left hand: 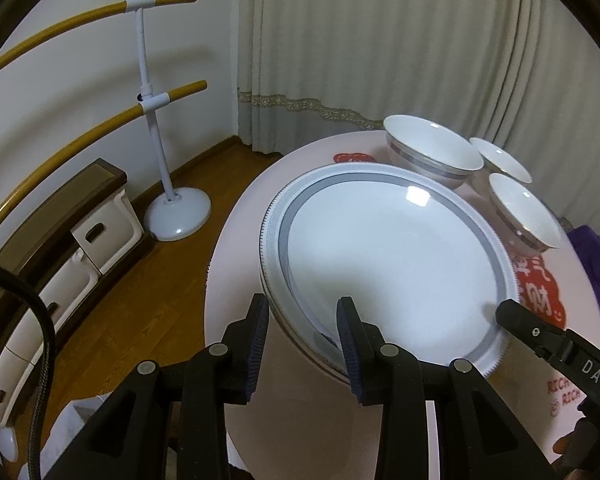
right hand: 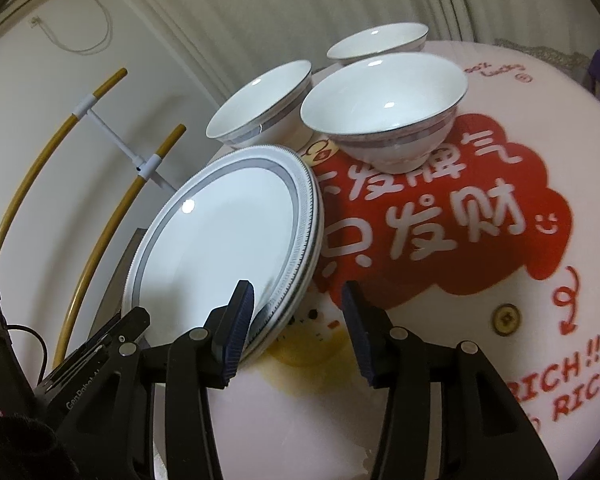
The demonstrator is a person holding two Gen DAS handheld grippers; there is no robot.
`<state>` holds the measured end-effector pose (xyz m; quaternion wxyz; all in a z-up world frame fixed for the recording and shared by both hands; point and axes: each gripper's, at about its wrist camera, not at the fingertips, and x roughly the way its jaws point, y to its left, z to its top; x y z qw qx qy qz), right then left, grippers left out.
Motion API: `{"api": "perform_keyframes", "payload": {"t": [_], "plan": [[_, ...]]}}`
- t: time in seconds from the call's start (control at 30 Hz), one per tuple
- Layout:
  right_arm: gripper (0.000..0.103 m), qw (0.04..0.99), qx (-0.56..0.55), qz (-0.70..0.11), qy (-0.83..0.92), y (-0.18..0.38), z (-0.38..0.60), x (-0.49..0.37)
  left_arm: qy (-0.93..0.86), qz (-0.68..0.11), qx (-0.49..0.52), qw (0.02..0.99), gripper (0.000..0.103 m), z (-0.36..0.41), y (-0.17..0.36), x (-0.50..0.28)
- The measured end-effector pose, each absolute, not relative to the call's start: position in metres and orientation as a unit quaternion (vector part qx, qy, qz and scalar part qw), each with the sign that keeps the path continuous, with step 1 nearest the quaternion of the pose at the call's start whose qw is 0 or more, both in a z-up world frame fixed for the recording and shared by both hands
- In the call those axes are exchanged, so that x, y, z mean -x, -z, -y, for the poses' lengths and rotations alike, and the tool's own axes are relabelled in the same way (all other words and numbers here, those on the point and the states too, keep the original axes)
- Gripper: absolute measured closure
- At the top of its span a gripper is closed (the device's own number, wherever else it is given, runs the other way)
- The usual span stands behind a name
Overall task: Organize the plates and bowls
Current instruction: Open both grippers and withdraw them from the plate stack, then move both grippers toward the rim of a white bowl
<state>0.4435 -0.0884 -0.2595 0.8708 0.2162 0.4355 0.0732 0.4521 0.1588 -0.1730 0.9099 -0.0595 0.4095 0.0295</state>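
Observation:
A stack of white plates with grey patterned rims [left hand: 392, 252] lies on the round pink table [left hand: 244, 320]; it also shows in the right wrist view [right hand: 220, 240]. My left gripper [left hand: 304, 320] is open, its jaws straddling the stack's near left rim. My right gripper [right hand: 298, 300] is open, its jaws straddling the stack's right rim; one of its fingers [left hand: 516, 316] shows in the left wrist view. Three white bowls with grey bands stand beyond the plates: a large one [left hand: 432, 152], [right hand: 260, 104], a near one [left hand: 520, 212], [right hand: 384, 100] and a far one [left hand: 500, 160], [right hand: 376, 44].
The table carries a red cloud print with white characters [right hand: 440, 216] and a brass screw head [right hand: 506, 318]. A white stand with yellow curved bars [left hand: 156, 120] stands on the wood floor, left of the table. Low drawers [left hand: 84, 236] line the wall. Curtains hang behind.

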Motion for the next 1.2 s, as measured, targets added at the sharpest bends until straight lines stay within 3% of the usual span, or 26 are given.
{"api": "perform_keyframes", "payload": {"t": [0.1,0.2,0.37,0.63,0.9,1.2], "plan": [[0.054,0.874,-0.216,-0.43,-0.069,0.252,0.093,-0.433,-0.025,-0.404,0.064,0.912,0.069,-0.159,0.162,-0.441],[0.044,0.877,-0.219,-0.422,-0.067,0.242,0.099,-0.421,-0.016,-0.4,0.062,0.914,0.055,-0.156,0.15,-0.429],[0.04,0.887,-0.224,-0.399,-0.063,0.219,0.112,-0.398,0.004,-0.376,0.059,0.925,0.049,-0.142,0.121,-0.402],[0.031,0.903,-0.235,-0.355,-0.066,0.186,0.148,-0.364,0.008,-0.335,0.034,0.942,0.018,-0.106,0.083,-0.355],[0.027,0.908,-0.248,-0.333,-0.051,0.176,0.213,-0.339,0.038,-0.331,0.007,0.943,0.012,-0.042,0.071,-0.339],[0.024,0.908,-0.245,-0.339,-0.038,0.18,0.267,-0.366,0.047,-0.363,-0.015,0.931,0.012,0.007,0.071,-0.406]]}}
